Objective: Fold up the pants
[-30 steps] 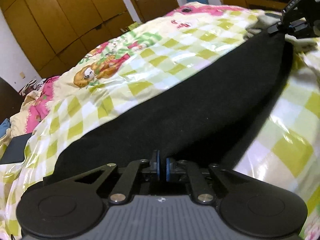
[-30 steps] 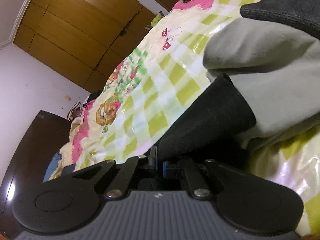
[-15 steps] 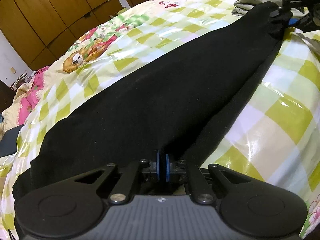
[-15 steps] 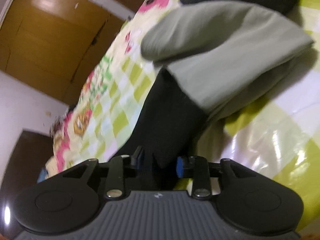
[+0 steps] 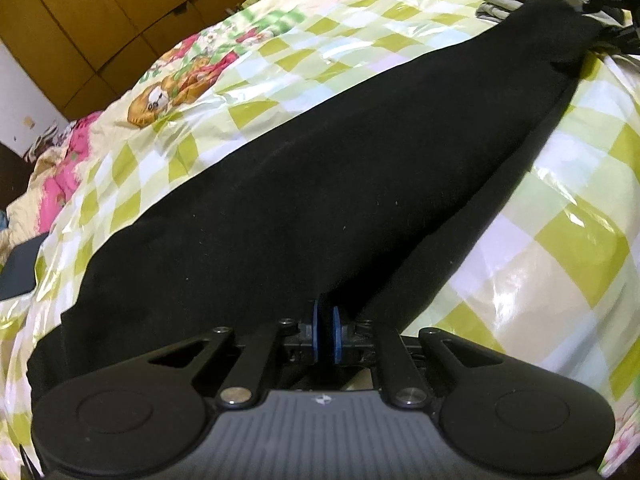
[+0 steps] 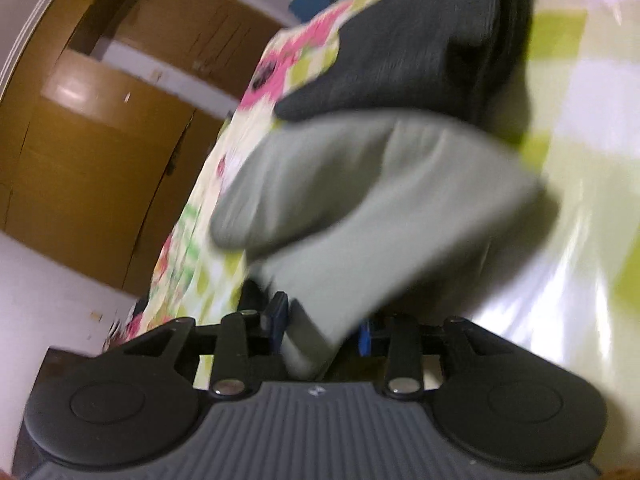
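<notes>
Warm, dim indoor light; glare patches shine on the glossy green-checked bedspread (image 5: 560,240). The right wrist view is motion-blurred, and both bend strongly at their edges.

The black pants (image 5: 320,184) are matt, slightly fuzzy cloth on a glossy, smooth checked bed cover (image 5: 560,248), beside soft grey-green folded cloth (image 6: 380,200), before polished wooden wardrobe doors (image 5: 80,20).

Brown wooden wardrobe (image 5: 80,28) against a white wall (image 5: 20,100).
</notes>
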{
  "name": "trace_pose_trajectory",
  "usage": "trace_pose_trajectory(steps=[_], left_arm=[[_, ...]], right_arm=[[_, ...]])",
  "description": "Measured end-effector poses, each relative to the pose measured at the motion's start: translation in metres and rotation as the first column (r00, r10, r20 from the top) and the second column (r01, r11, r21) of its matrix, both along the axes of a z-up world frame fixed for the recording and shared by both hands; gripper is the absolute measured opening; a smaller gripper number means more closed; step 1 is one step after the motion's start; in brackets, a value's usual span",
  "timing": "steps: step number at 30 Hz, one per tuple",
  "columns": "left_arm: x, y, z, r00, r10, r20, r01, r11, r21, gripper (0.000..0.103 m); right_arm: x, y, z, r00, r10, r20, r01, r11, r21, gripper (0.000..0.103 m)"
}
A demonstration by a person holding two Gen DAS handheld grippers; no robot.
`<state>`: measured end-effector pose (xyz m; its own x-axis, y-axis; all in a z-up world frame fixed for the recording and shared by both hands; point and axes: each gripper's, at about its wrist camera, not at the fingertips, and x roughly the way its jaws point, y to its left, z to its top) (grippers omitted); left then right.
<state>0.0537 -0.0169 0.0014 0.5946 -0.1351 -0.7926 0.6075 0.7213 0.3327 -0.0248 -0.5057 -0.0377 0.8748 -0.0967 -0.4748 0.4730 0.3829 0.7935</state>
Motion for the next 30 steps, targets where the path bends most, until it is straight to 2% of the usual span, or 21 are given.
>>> trace_pose_trajectory(steps=[3, 5, 8, 9, 11, 13, 15, 17, 18, 21, 24, 28, 30], left_arm=[[0.002, -0.003, 0.004, 1.0, 0.024, -0.009, -0.024, 1.0, -0.006, 0.025], [0.001, -0.004, 0.007, 0.999, 0.04, -0.01, -0.04, 0.999, 0.0, 0.025], [-0.001, -0.004, 0.012, 0.998, 0.061, -0.011, -0.061, 0.998, -0.005, 0.025], [-0.002, -0.005, 0.013, 0.998, 0.065, -0.011, -0.065, 0.998, -0.002, 0.025], [-0.001, -0.007, 0.013, 0.997, 0.07, -0.014, -0.07, 0.997, 0.011, 0.025], [0.0, -0.011, 0.012, 0.997, 0.074, -0.017, -0.073, 0.997, 0.02, 0.025], [-0.001, -0.014, 0.013, 0.997, 0.073, -0.013, -0.072, 0.997, 0.028, 0.025], [-0.002, -0.017, 0.015, 0.997, 0.072, -0.007, -0.071, 0.997, 0.033, 0.025], [-0.002, -0.018, 0.016, 0.997, 0.071, -0.005, -0.07, 0.997, 0.038, 0.025], [-0.002, -0.021, 0.015, 0.998, 0.069, -0.008, -0.069, 0.996, 0.054, 0.025], [0.0, -0.023, 0.012, 0.998, 0.068, -0.015, -0.067, 0.996, 0.066, 0.025], [0.001, -0.026, 0.009, 0.998, 0.061, -0.019, -0.059, 0.995, 0.078, 0.025], [0.002, -0.025, 0.008, 0.998, 0.058, -0.024, -0.056, 0.995, 0.079, 0.025]], right_arm=[[0.011, -0.024, -0.003, 0.999, -0.031, -0.024, 0.031, 1.0, 0.001, 0.023], [0.011, -0.024, 0.003, 0.999, -0.007, -0.039, 0.006, 1.0, -0.001, 0.028], [-0.002, 0.011, 0.026, 0.995, 0.068, -0.069, -0.079, 0.984, -0.162, 0.031], [-0.013, 0.02, 0.029, 0.995, 0.09, -0.052, -0.098, 0.981, -0.169, 0.034], [-0.027, 0.035, 0.024, 0.988, 0.154, 0.02, -0.151, 0.984, -0.094, 0.036], [-0.025, 0.045, 0.016, 0.98, 0.194, 0.045, -0.193, 0.981, -0.024, 0.037], [-0.016, 0.054, 0.005, 0.976, 0.213, 0.048, -0.213, 0.977, -0.002, 0.037], [-0.009, 0.062, 0.002, 0.978, 0.201, 0.051, -0.201, 0.98, -0.008, 0.03], [-0.009, 0.066, 0.004, 0.979, 0.194, 0.065, -0.193, 0.981, -0.025, 0.022], [-0.004, 0.084, 0.021, 0.977, 0.199, 0.081, -0.186, 0.972, -0.146, 0.014], [0.002, 0.098, 0.031, 0.974, 0.22, 0.057, -0.201, 0.95, -0.241, 0.012], [0.01, 0.109, 0.035, 0.973, 0.225, -0.044, -0.227, 0.912, -0.342, 0.012], [0.014, 0.117, 0.036, 0.964, 0.253, -0.081, -0.265, 0.886, -0.382, 0.017]])
